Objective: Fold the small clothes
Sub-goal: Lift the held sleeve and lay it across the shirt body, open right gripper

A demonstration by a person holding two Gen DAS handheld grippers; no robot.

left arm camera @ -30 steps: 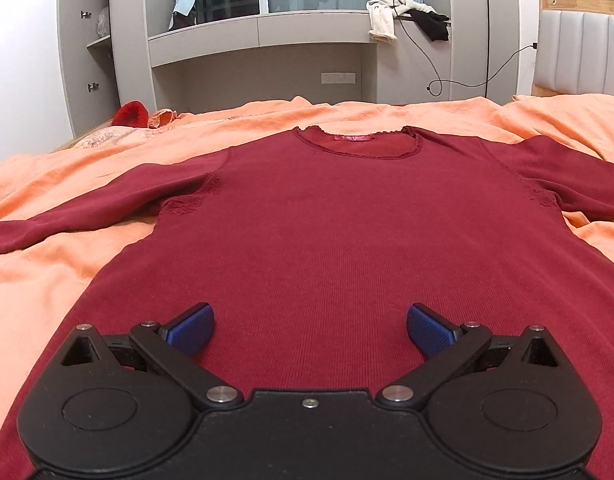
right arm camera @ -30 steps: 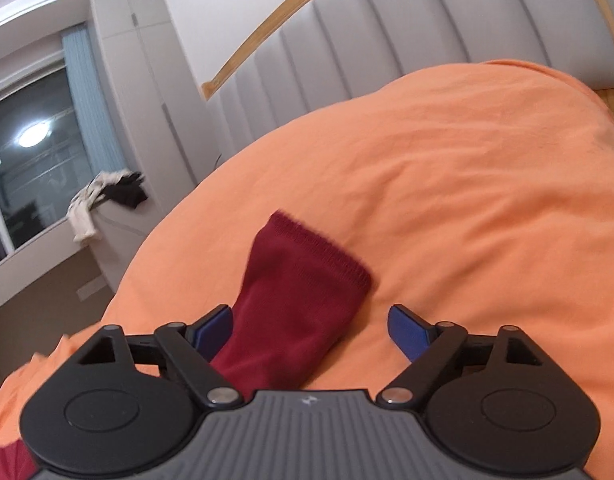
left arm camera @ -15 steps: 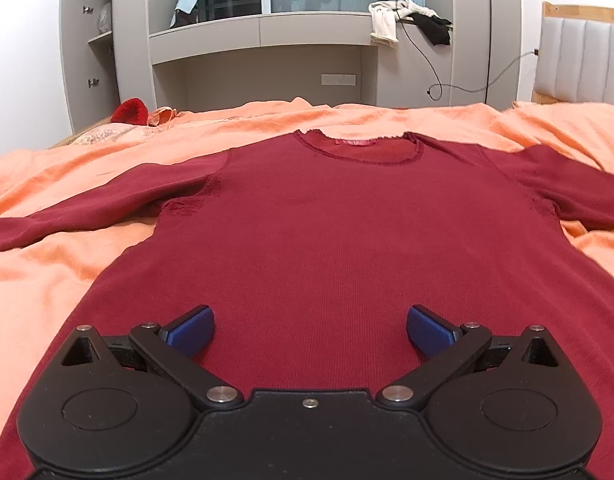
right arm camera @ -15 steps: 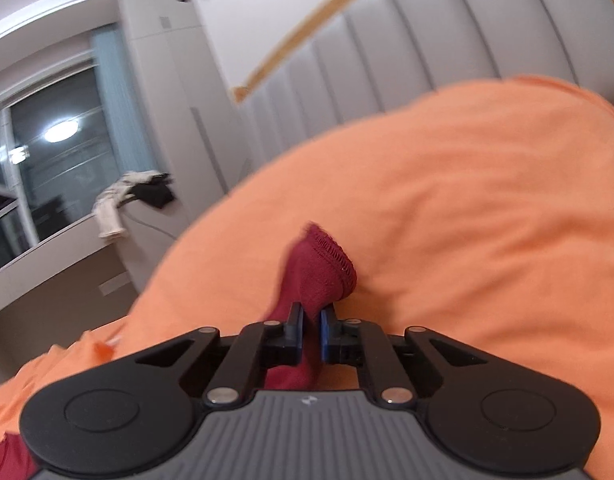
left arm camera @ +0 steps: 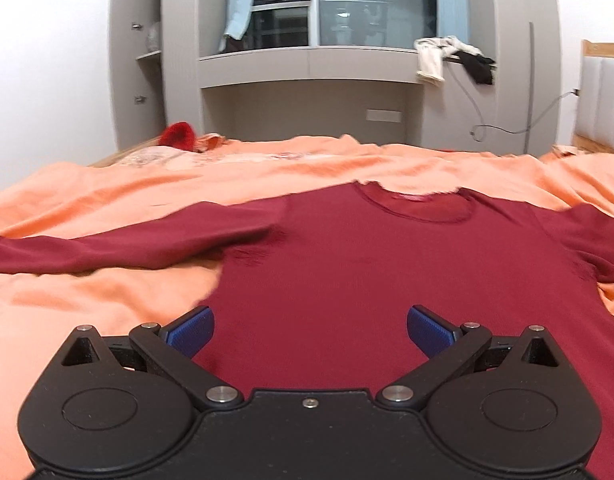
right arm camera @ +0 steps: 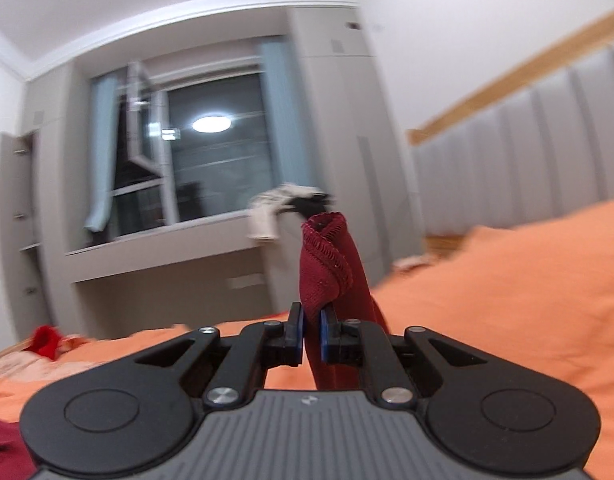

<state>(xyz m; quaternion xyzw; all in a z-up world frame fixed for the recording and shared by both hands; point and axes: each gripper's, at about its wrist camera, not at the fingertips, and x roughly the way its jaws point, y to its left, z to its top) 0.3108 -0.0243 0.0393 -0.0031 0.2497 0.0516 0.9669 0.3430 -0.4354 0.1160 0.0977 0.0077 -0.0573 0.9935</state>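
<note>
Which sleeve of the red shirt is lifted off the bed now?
The right sleeve: the right gripper is shut on its cuff and holds it up above the orange bedspread. The left sleeve lies flat and stretched out.

Ahead of your left fingers (left arm camera: 191, 330) the bed (left arm camera: 107, 304) carries everything, covered in a rumpled orange sheet (left arm camera: 267, 168). A dark red long-sleeved top (left arm camera: 367, 272) lies flat on that sheet, its body running out between and beyond your fingers, neckline at the far end. One sleeve (left arm camera: 119, 250) stretches out flat to the left of your fingers across the sheet. Far off to the left, at the bed's far edge, a small bright red item (left arm camera: 179, 135) rests beside a paler patterned patch. From your right side, the sheet spreads right of the fingers toward the padded headboard (right arm camera: 527, 152).
</note>
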